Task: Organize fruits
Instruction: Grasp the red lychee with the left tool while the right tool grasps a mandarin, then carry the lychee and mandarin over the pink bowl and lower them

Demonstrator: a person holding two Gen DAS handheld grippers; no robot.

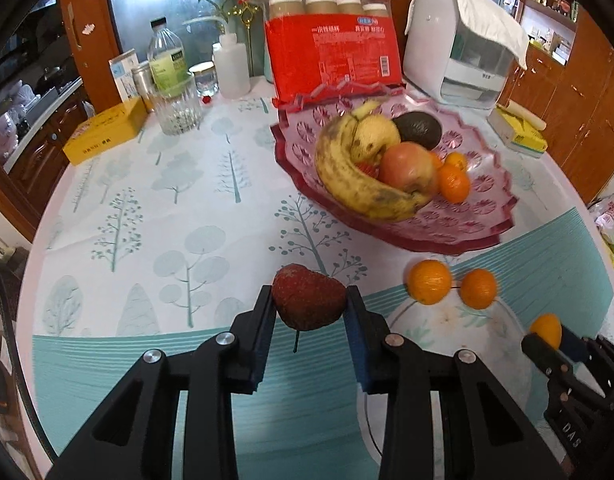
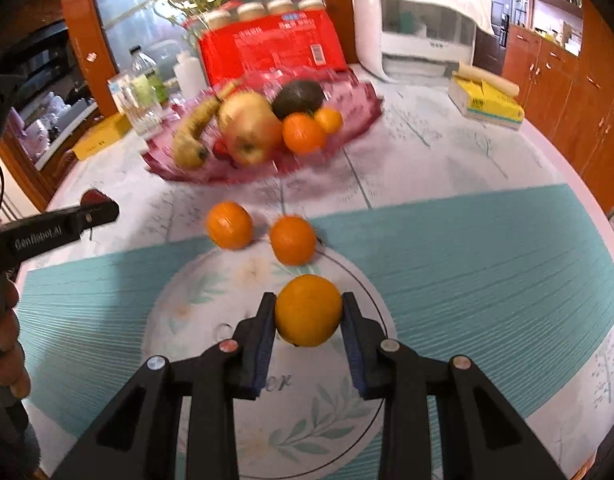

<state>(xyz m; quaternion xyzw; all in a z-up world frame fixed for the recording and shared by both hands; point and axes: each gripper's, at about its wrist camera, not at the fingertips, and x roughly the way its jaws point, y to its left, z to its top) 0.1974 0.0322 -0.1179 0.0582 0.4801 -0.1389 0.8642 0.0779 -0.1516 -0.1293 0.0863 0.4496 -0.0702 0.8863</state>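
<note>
Pink fruit bowl point(image 1: 483, 216) — banana point(image 1: 347, 176), apple point(image 1: 407, 166), avocado point(image 1: 419, 128), left tool point(image 1: 309, 300) gripping strawberry point(image 1: 307, 296), right tool point(image 2: 309, 312) gripping tangerine point(image 2: 308, 310)

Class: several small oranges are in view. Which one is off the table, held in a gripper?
The orange clamped in the right gripper. Two others lie on the table; two sit in the pink fruit bowl.

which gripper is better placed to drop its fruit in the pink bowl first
Probably the left gripper: its strawberry appears nearer the pink bowl. The right gripper, holding an orange, has two loose oranges in between.
</note>
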